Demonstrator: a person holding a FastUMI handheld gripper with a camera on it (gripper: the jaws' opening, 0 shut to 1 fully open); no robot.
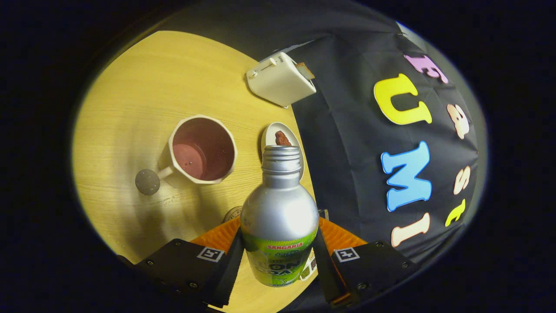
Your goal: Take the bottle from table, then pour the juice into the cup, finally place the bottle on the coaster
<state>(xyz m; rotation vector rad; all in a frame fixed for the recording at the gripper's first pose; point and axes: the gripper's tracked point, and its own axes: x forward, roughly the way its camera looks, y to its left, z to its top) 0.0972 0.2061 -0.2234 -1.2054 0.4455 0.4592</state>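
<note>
A silver metal bottle (279, 208) with a green label stands between my fingers, and my gripper (278, 250) is shut on its lower body. Its neck is uncapped and points ahead, towards the right of the cup. The white faceted cup (203, 149) sits on the wooden table (143, 91) beyond the left finger, with reddish juice in its bottom. A small dark grey disc (147, 181) lies by the cup's handle. Another round rimmed object (232, 213) peeks out behind the bottle near the left finger. I cannot tell which one is the coaster.
A white toaster (280, 78) with a slice in it stands at the far side of the table by the black cloth wall (369, 130). A small white dish (278, 130) holding a brown piece lies just beyond the bottle's mouth.
</note>
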